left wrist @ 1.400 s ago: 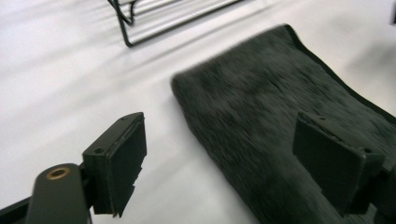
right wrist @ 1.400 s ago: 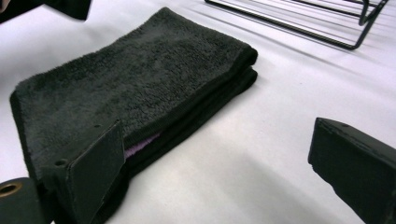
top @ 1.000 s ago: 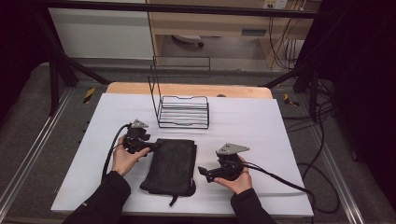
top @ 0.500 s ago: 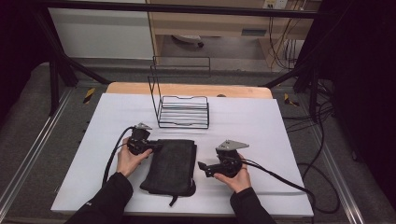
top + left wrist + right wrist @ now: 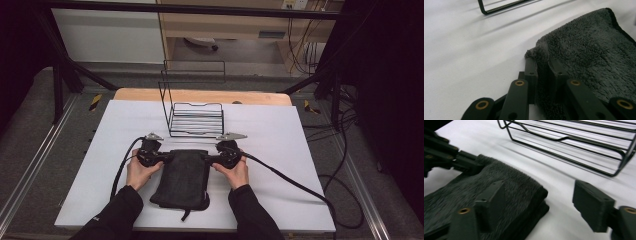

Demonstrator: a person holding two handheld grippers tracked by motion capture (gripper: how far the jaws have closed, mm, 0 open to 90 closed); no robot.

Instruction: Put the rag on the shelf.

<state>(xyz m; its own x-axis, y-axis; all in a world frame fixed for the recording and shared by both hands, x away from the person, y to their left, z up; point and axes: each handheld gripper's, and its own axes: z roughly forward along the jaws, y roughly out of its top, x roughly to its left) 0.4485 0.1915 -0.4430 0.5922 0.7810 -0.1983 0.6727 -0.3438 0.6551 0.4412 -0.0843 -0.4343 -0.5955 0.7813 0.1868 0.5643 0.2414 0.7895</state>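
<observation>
Pinching the far left corner of the dark towel (image 5: 181,177) with your left gripper (image 5: 159,158), you have its jaws clamped together on a fold of pile, as the left gripper view makes plain at the towel (image 5: 586,60). Your right gripper (image 5: 210,159) sits at the far right corner with its jaws apart, one over the cloth, the other off on the bare white counter (image 5: 280,135); the right gripper view shows that gap, which the high view does not. The towel lies folded on the counter, just in front of the wire rack (image 5: 195,117). Closing now may catch only the top layer, so the fold would slide open when lifted. Raising unevenly could also tug the left corner free.
</observation>
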